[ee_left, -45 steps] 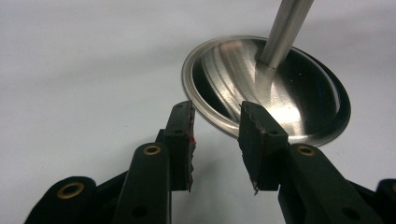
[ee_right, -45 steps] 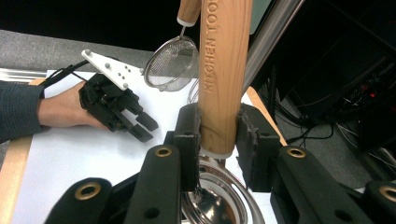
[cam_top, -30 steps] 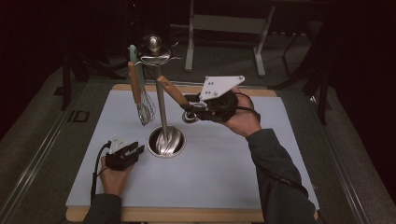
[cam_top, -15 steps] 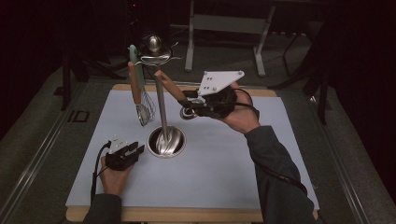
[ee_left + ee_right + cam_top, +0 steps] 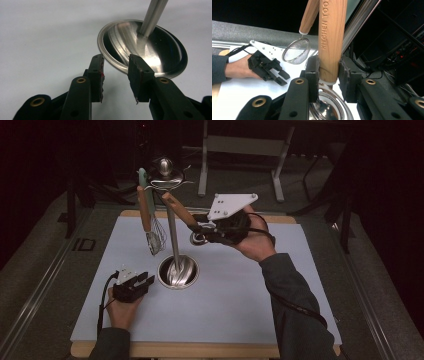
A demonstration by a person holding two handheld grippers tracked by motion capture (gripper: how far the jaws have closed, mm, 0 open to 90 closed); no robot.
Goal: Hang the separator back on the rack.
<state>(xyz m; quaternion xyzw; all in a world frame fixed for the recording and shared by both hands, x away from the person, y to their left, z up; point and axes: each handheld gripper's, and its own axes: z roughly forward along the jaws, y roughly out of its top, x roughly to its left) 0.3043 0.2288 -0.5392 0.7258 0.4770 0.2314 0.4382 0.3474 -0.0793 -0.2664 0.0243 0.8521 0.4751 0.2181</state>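
Covering most of the wooden counter (image 5: 100, 347), a pale mat (image 5: 240, 290), with everything else set on it. Rising from the mat's middle, a steel stand (image 5: 172, 237): round dished base (image 5: 160, 52), slim upright pole, hooks and a ball knob on top. Hanging from those hooks, a whisk (image 5: 150, 217) with a wooden handle, and in the right gripper view a small mesh strainer (image 5: 295, 51) on a like handle. Leaning up toward the hooks, well above the mat, a ladle-like utensil (image 5: 182, 215): light wood handle stamped "KITCHEN TOOL", steel bowl (image 5: 327, 110) at the low end. Pinching that handle near its lower end, the right tool (image 5: 329, 72), pads tight on both sides. Resting on the mat just beside the base, the left tool (image 5: 116, 72), spread, nothing between its pads.
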